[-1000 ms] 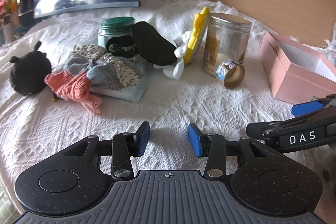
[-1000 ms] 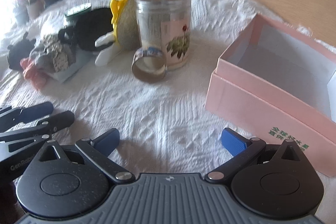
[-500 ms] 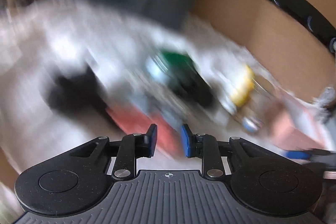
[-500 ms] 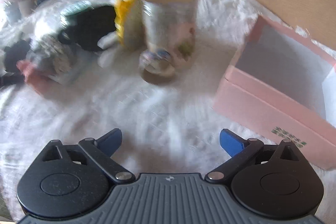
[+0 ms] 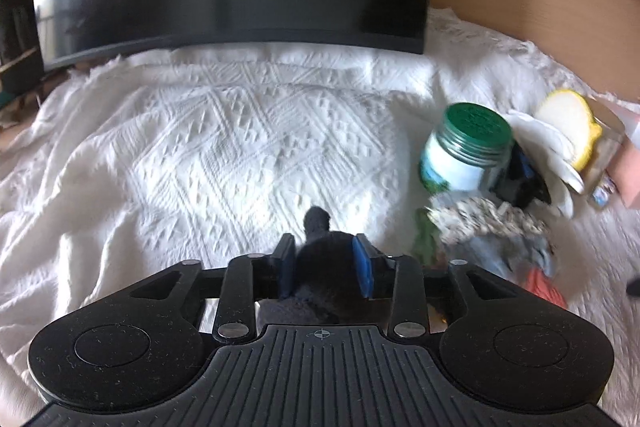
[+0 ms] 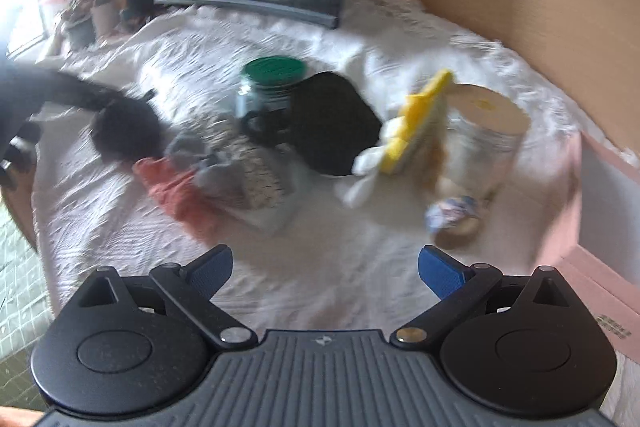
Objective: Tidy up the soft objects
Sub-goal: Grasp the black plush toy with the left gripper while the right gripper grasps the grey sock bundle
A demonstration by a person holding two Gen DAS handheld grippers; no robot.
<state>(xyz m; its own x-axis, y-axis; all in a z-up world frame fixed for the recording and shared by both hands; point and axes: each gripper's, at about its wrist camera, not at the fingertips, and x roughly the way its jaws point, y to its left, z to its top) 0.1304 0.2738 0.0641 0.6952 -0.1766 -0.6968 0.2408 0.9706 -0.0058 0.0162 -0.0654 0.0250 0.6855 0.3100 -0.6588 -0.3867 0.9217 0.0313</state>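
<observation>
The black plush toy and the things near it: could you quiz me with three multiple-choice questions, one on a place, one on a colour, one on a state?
1. Where is the black plush toy?
A. in the pink box
B. between the left gripper's fingers
C. on the jar

2. What colour is the glass jar's lid?
A. green
B. red
C. white

3. How is the right gripper?
A. shut on a cloth
B. shut on tape
C. open, holding nothing

Answers: B, the left gripper squeezes the toy; A, the lid looks green in both views; C, its fingers stand wide apart over bare bedspread.
</observation>
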